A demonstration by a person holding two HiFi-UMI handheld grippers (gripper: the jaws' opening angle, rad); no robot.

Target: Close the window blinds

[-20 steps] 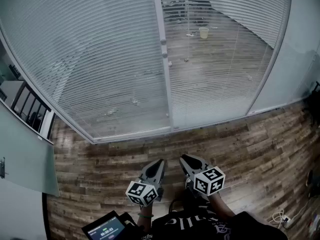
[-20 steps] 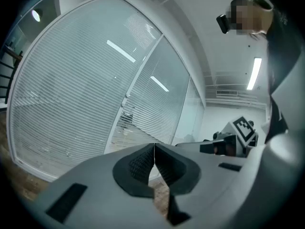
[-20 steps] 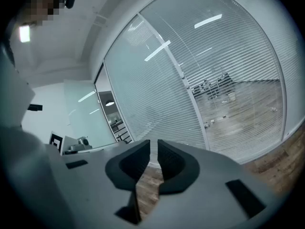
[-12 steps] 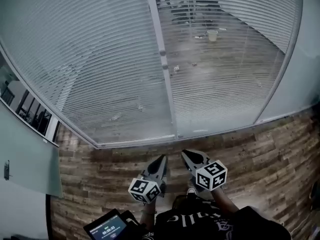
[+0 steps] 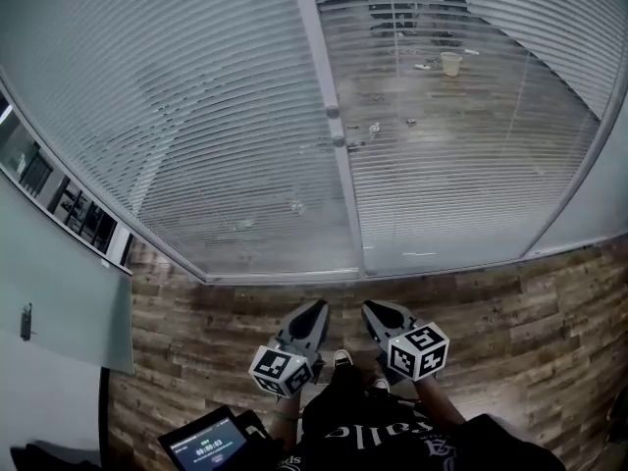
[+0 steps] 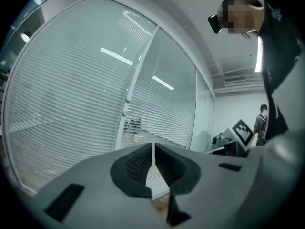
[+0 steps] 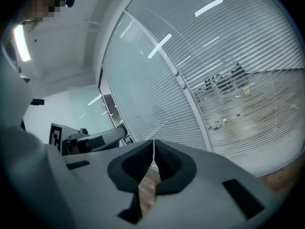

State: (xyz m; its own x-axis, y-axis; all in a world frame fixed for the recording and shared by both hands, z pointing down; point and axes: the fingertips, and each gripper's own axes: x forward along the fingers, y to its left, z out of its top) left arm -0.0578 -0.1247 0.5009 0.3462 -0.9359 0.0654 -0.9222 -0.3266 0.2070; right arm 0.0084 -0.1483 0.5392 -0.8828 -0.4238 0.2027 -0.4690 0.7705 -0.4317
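Note:
Horizontal window blinds cover a glass wall ahead. The left blind panel [image 5: 186, 116] looks nearly opaque. Through the slats of the right blind panel [image 5: 461, 155] I see the room beyond. A grey post [image 5: 337, 135] with two small knobs divides them. My left gripper [image 5: 316, 307] and right gripper [image 5: 371, 309] hang side by side low in front of my body, above the floor and well short of the blinds. Both are shut and hold nothing, as the left gripper [image 6: 152, 144] and right gripper [image 7: 153, 141] show in their own views.
Wood plank floor [image 5: 510, 312] runs from my shoes [image 5: 340, 358] to the blinds' base. A frosted glass partition [image 5: 59, 302] stands at left. A tablet with a lit screen [image 5: 208, 444] sits at lower left. Behind the glass, a pale bucket [image 5: 450, 63] stands on the floor.
The head view has swung left, so the post and bucket sit further right in frame. Both grippers stay shut, side by side, in about the same place.

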